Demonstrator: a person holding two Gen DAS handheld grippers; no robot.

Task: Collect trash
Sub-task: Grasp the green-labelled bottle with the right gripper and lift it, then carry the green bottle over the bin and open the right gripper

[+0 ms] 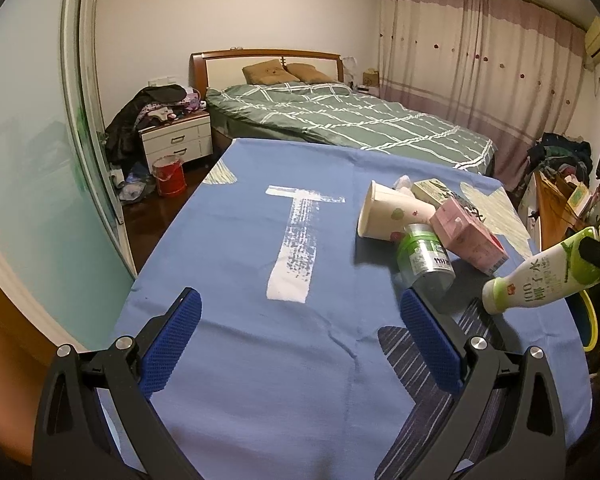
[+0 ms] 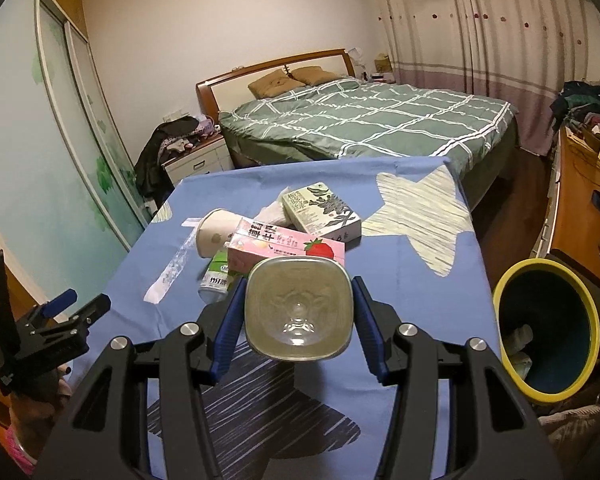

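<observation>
My right gripper point(image 2: 299, 283) is shut on a white and green drink bottle point(image 2: 298, 314), which I see base-on between the blue pads. In the left wrist view the same bottle point(image 1: 540, 276) hangs tilted above the table's right edge. My left gripper point(image 1: 300, 298) is open over bare blue cloth with nothing between its fingers. On the cloth lies a trash pile: a paper cup point(image 1: 388, 214) on its side, a clear bottle with a green label point(image 1: 424, 258), a pink strawberry milk carton point(image 2: 288, 250) and a green-white carton point(image 2: 320, 210). A yellow-rimmed bin point(image 2: 500, 320) stands right of the table.
The blue tablecloth point(image 2: 420, 300) with star prints covers the table. Behind it is a bed with a green checked cover point(image 2: 380, 124). A nightstand piled with clothes point(image 1: 172, 136) and a red bucket point(image 1: 170, 176) stand at the left. A wooden desk point(image 2: 576, 192) runs along the right.
</observation>
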